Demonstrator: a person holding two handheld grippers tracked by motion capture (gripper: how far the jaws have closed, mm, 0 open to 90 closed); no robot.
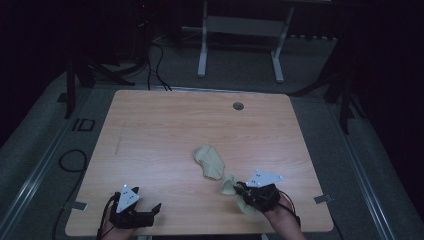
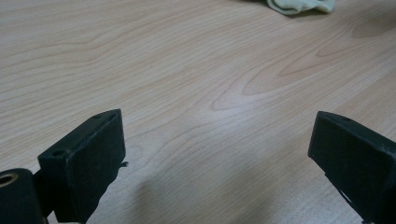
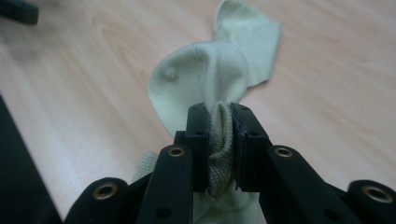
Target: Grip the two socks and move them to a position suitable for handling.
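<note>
Two pale green socks lie on the wooden table point(image 1: 165, 125). One sock point(image 1: 209, 161) rests flat near the table's middle; it also appears beyond the jaws as the far sock point(image 3: 250, 32). The other sock point(image 1: 231, 188) is bunched at the front right, and my right gripper point(image 1: 240, 190) is shut on it. Up close, the right gripper point(image 3: 219, 114) pinches a fold of this held sock point(image 3: 201, 79) between its jaws. My left gripper point(image 1: 154, 212) stands open at the front left, and the left gripper point(image 2: 217, 126) has only bare wood between its wide jaws. A pale sock edge point(image 2: 301, 5) shows far ahead.
A round cable hole point(image 1: 238, 106) sits near the table's far edge. Behind the table stands a white frame point(image 1: 240, 40), with cables point(image 1: 155, 60) on the grey floor. The left gripper's jaw point(image 3: 18, 11) shows at the top left of the right gripper view.
</note>
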